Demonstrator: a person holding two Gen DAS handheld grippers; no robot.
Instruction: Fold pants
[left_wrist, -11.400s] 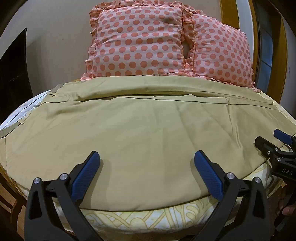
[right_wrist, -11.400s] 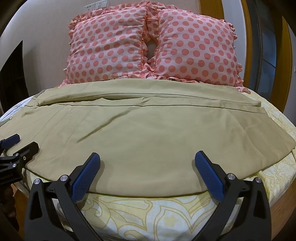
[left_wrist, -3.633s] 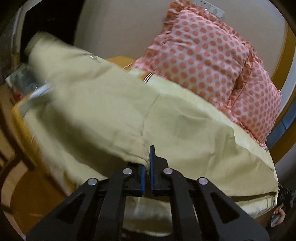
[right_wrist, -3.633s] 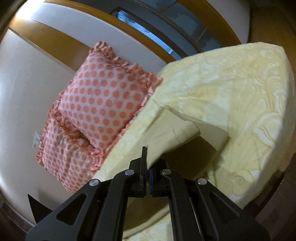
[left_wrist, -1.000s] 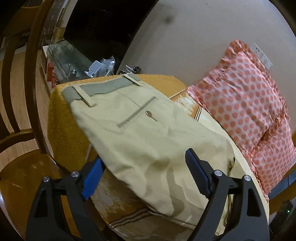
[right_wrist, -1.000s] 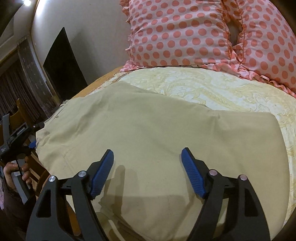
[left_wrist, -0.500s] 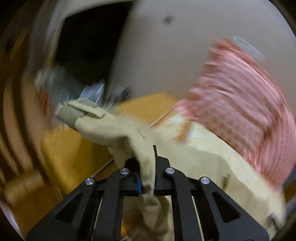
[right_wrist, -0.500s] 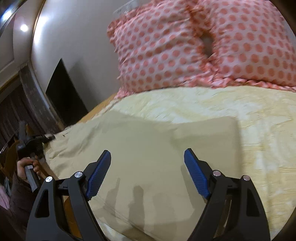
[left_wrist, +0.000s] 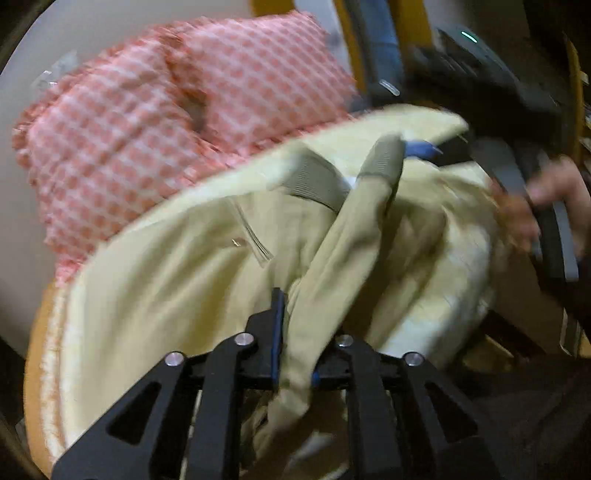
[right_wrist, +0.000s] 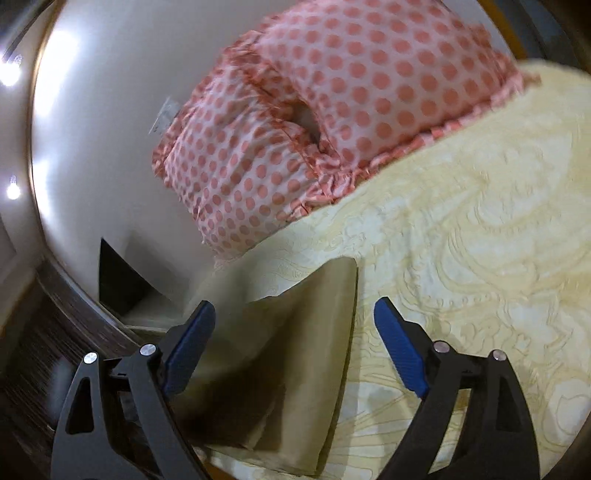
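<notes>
The left tool (left_wrist: 293, 339) is clamped on a bunched fold of the pants (left_wrist: 207, 266); its right pad is buried in the cloth, only a sliver of blue showing. The cloth rises from the tool in a twisted ridge up to the grey waistband (left_wrist: 314, 181), which is blurred, as is most of this view. One pocket slit with a small button (left_wrist: 236, 242) can just be made out. The pants lie spread on the bed (right_wrist: 480, 229), hiding most of its yellow patterned cover from the left camera.

The right tool (right_wrist: 291, 343) is spread wide and grips nothing. Between its two blue pads lies a folded end of the pants (right_wrist: 310, 332), its lower part in shadow and cut off by the tool's frame. In the left view the right tool (left_wrist: 424, 149) appears only as a blue tip at the far edge of the cloth, with a smeared hand (left_wrist: 546, 206) behind it.

Two pink dotted pillows (right_wrist: 332, 122) lean against the wall. No readable writing anywhere.
</notes>
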